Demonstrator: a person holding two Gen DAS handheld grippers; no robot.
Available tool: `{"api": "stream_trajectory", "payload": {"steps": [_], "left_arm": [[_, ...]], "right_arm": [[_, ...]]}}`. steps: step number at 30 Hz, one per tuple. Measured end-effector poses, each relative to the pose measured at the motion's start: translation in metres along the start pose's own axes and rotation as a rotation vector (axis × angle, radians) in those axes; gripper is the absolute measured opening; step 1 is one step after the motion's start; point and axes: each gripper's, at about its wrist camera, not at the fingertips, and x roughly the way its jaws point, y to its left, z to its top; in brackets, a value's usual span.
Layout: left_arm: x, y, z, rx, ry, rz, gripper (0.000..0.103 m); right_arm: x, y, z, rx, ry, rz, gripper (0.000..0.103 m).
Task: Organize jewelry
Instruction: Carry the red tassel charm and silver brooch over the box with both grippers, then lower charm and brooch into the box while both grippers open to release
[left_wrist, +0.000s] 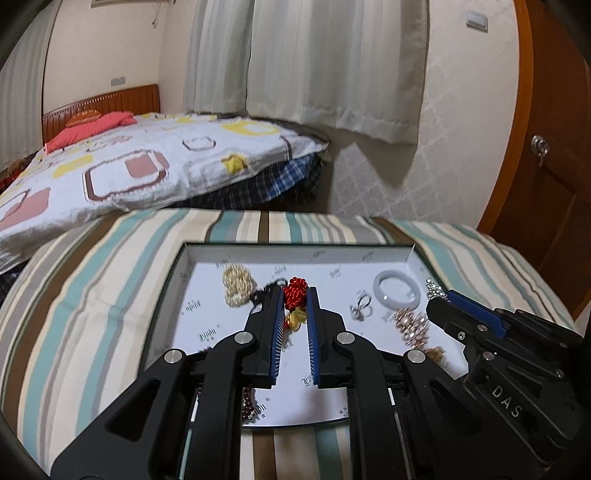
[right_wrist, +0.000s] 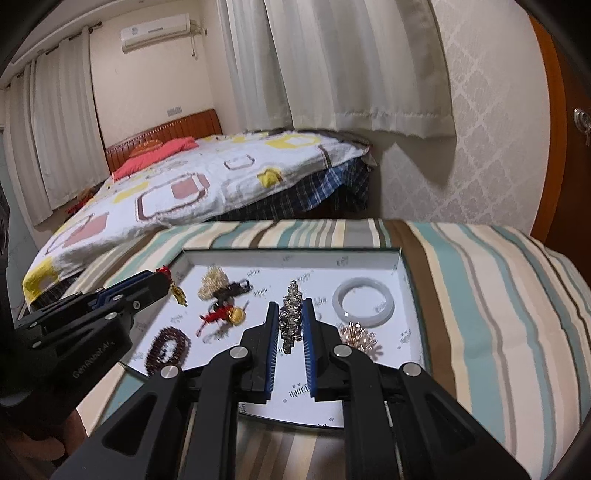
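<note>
Left wrist view: the left gripper (left_wrist: 295, 299) is clamping a red knotted charm (left_wrist: 295, 292) over the white tray (left_wrist: 295, 254). Right wrist view: the right gripper (right_wrist: 290, 314) is pinching a rhinestone strand (right_wrist: 290, 317), its length running along the fingers, above the tray's middle.

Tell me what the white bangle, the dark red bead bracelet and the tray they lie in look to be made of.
White bangle: probably jade or glass; milky, translucent, with a glossy highlight on its rim.
Dark red bead bracelet: polished stone or wood, which one I cannot tell; small round beads with a faint sheen.
Tray: likely cardboard; thin, matte white walls, printed logos on the floor.
</note>
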Motion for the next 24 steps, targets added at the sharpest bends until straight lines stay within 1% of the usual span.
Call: {"api": "stream_trajectory", "payload": {"steps": [6,14,20,24], "left_arm": [[0.028,-0.001,-0.016,0.012,0.069,0.013,0.012],[0.055,0.003,-0.028,-0.001,0.151,0.022,0.012],[0.063,0.005,-0.031,0.004,0.169,0.042,0.012],[0.067,0.008,-0.031,-0.004,0.192,0.041,0.012]], "right_arm": [[0.027,-0.002,-0.013,-0.001,0.076,0.004,0.013],[0.048,-0.005,-0.023,-0.002,0.146,0.004,0.013],[0.061,-0.008,-0.027,0.002,0.204,-0.001,0.013],[0.063,-0.009,-0.027,0.002,0.212,-0.001,0.013]]}}
